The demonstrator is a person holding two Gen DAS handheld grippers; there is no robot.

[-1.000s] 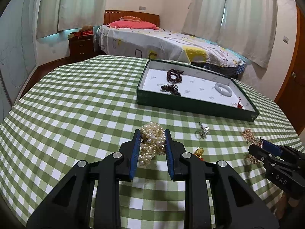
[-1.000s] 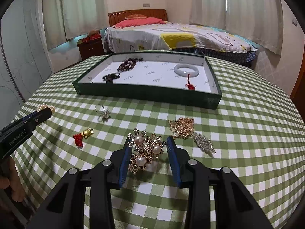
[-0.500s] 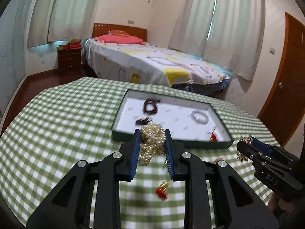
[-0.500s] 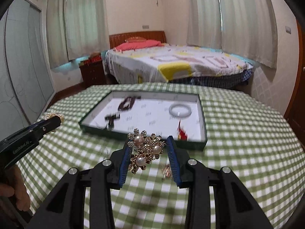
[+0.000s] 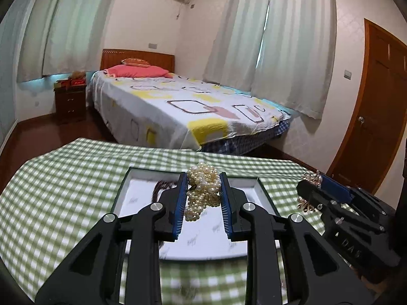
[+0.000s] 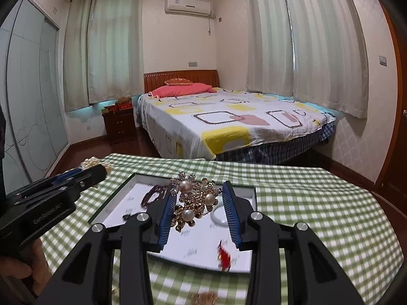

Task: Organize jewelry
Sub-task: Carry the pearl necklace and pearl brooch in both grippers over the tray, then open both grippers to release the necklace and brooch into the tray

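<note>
Beyond both tongs lies the table under its green checked cloth, and on it, directly below and ahead of the fingertips, the dark-rimmed tray with a white floor. Both tools are held above the tray, aimed forward and tipped somewhat downward. The left gripper is clamped on a bunched pearl strand, whose loops hang below the blue pads (the beads fill the gap from pad to pad). The right gripper is clamped on a gold brooch set with three pearls, pinched upright between its pads; in the left view it shows from the side, just right of the left tongs. A bare hand grips the left tool's handle at the lower left of the right view. In the tray, dark beads lie left of the right tongs, a pale bangle sits just behind the brooch, and a small red charm lies blurred under the right finger.
</note>
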